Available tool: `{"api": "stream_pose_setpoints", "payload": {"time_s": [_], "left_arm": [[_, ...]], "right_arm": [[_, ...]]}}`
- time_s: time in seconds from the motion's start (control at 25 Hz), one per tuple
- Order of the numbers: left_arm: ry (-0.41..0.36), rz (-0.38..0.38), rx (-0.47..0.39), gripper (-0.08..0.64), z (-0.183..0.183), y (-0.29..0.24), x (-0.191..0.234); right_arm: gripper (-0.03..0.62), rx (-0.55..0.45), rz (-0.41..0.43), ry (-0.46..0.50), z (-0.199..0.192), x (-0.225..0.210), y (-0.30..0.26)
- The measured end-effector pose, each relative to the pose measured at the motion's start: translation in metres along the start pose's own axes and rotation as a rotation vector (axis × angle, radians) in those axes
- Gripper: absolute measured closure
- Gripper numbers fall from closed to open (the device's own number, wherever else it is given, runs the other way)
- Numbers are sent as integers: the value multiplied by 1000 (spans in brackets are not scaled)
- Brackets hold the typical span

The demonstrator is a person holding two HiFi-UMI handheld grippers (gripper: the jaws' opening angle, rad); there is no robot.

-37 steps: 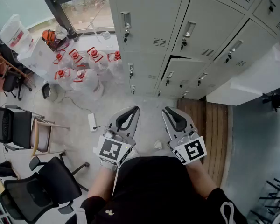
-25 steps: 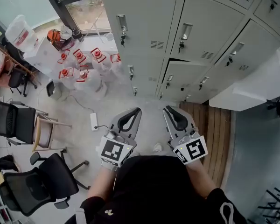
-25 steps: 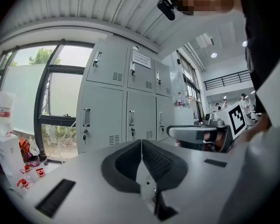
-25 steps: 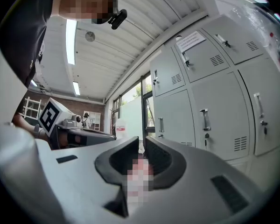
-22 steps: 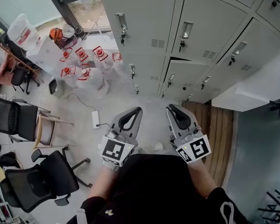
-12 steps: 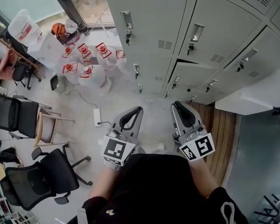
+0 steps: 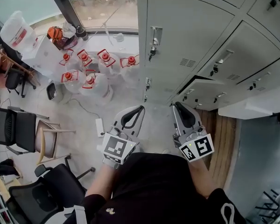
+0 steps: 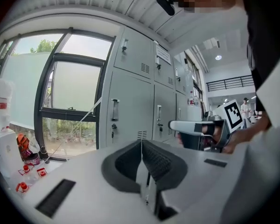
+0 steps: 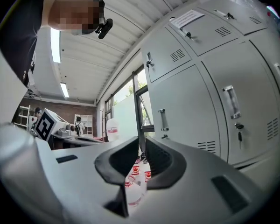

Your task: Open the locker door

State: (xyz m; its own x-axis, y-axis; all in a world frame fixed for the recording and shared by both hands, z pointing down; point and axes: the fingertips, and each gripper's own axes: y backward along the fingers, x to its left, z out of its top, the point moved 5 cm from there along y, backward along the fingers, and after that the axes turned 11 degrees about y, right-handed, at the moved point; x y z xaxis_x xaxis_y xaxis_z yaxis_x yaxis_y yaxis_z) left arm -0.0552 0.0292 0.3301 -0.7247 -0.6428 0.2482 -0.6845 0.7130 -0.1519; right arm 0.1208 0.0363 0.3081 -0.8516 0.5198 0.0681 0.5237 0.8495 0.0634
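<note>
Left gripper: I had it clenched, jaws pressed together with nothing between them. It was held out in front of the body, pointing toward the lockers and touching none of them.
Right gripper: I kept this one closed and empty as well. Its own view showed only a thin slit between the pads, with the floor bottles visible through it. It was held beside the left gripper, the two apart.
Lockers: a bank of grey metal doors filled the upper right of my head view, ahead of both grippers.
Locker door: the tall door at the window end of the bank was shut. It stood ahead of the grippers and apart from them.
Handle: it sat upright near that door's window-side edge, with a lock just below it. Neither gripper was on it.
Ajar door: lower in the bank, one door stood slightly away from its frame, with a dark gap along its top edge.
Water bottles: a cluster of clear, red-capped bottles stood on the floor beside the lockers, under the window.
Chairs: these were off to my left, well away from the lockers.
Power strip: it lay on the floor near the left gripper's side.
</note>
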Motion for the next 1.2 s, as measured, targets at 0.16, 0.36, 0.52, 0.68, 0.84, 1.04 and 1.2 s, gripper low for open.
{"api": "stream_pose_setpoints", "payload": {"time_s": [0.16,0.36,0.52,0.68,0.84,1.04,1.2], "left_arm": [[2,-42,1,537,12,1,48],[-4,-94,35,537,15,7,92],[-5,-102,56,537,15,13,119],[7,-105,64,537,11,15,128],[23,-104,84,537,1,14,129],[34,-81,108,537,-7,11,134],[45,-34,124,537,-11,8,141]], "right_arm": [[534,28,-25,13,-8,22,-45],[534,58,-68,26,-16,41,-86],[534,96,-96,11,-30,50,-101],[534,149,-106,-8,-52,52,-104],[534,189,-122,-37,-74,49,-105],[534,238,-121,-72,-107,41,-110],[534,269,-121,-99,-135,31,-115]]}}
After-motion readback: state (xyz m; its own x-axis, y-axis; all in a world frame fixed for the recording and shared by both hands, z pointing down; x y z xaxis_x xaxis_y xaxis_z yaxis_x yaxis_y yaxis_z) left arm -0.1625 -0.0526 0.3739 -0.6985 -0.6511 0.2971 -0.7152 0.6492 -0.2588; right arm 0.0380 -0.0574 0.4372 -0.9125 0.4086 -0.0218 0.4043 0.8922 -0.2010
